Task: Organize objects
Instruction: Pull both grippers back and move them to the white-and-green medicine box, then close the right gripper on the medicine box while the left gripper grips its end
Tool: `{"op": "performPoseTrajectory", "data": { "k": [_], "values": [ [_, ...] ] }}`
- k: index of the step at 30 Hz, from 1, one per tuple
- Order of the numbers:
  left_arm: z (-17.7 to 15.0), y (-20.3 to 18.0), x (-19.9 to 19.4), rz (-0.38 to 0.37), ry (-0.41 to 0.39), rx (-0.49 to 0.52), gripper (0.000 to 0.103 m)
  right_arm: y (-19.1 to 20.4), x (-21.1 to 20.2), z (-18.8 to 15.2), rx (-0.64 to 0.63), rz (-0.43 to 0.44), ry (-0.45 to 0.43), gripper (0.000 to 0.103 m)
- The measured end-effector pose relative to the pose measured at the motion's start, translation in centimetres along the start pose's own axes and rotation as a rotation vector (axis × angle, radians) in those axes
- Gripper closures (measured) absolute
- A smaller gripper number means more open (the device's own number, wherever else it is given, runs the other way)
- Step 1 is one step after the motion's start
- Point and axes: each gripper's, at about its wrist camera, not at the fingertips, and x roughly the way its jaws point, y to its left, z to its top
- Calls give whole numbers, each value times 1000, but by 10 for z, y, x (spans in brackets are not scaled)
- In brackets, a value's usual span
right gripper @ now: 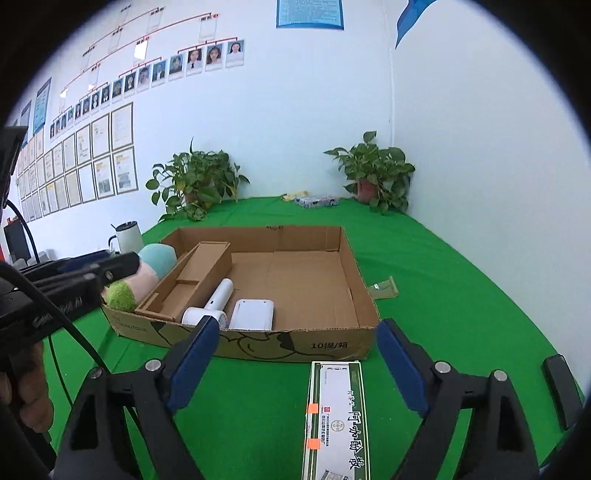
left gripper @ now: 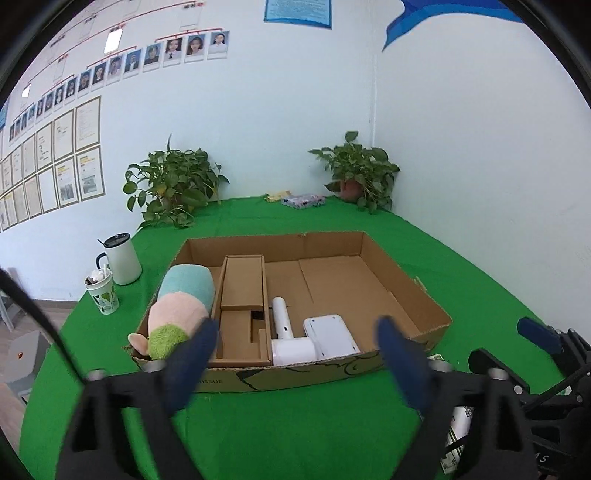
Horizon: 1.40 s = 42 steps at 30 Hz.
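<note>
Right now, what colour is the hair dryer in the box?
White hair dryer; clearest in the right wrist view.

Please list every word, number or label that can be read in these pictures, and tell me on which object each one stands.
"10提/箱": front wall of the cardboard tray.
"ISSUE": front wall of the same tray, left wrist view; its start is hidden.
Large green Chinese characters on the white-and-green box: too stylised to read surely; its small print is blurred.
Wall papers and blue poster: too small to read.
</note>
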Motion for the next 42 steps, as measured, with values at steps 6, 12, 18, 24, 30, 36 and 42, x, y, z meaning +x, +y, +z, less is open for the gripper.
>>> {"op": "performPoseTrajectory", "data": {
  "k": [6, 12, 18, 24, 30, 36, 42],
  "values": [
    [-5, 14, -6, 11, -8, -57, 1, -7, 5, -11, 12, 60, 42, 16],
    [-18, 32, 14, -61, 112, -72, 1, -19, 3, -49, -40, 143, 119, 16],
    [-49, 23, 60, -184, 294, -110, 1, -43, 25, -79, 19, 72, 260, 16],
    [-64, 15, 76, -208, 334, -117, 1, -41, 50, -95, 27, 66, 402, 19],
    [-67, 22, 82, -222, 355, -141, 2, -28, 45, -106, -29, 67, 426, 39],
    [-71, 12, 94, -332, 435, -123, 2, -27, 11, -121, 17, 147, 451, 32],
    [-88, -33, 140, -585, 632, -97, 9, -27, 1, -127, -20, 155, 433, 19]
  ]
}}
